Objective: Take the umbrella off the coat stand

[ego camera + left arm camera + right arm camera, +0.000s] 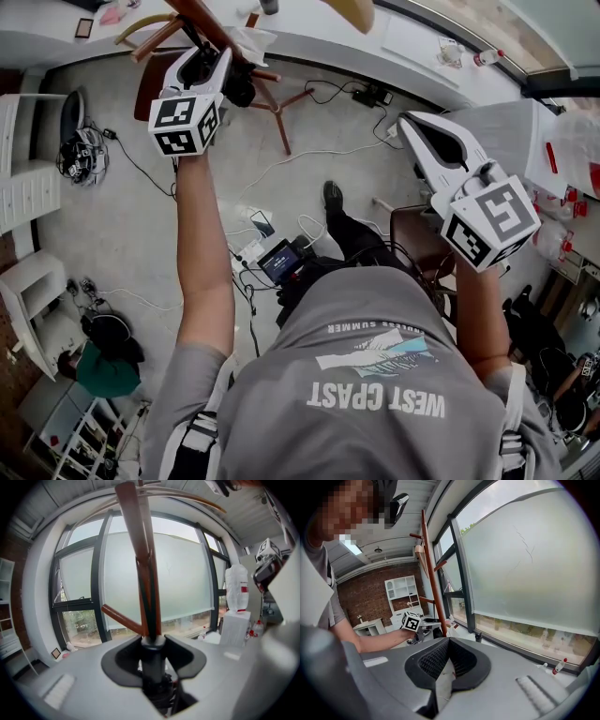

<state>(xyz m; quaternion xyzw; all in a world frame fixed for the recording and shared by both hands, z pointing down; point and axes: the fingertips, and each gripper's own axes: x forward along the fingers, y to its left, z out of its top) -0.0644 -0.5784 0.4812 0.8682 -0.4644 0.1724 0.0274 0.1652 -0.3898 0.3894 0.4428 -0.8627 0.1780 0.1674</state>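
The reddish-brown wooden coat stand (211, 23) rises at the top of the head view, and its pole (138, 550) fills the middle of the left gripper view. The umbrella (152, 663), a dark cylinder, stands upright against the pole. My left gripper (153, 641) is shut on it, a pad on either side. In the head view the left gripper (208, 58) reaches in at the stand, and the black umbrella (239, 84) shows just beside it. My right gripper (417, 127) hangs apart to the right, open and empty. Its own view shows the stand (431, 578) and the left gripper (426, 629).
A big window with a frosted blind (178, 573) stands behind the stand. The stand's splayed legs (281, 112) and cables with a power strip (370, 94) lie on the floor. White shelves (28, 187) are at the left, and a cluttered table (562, 150) at the right.
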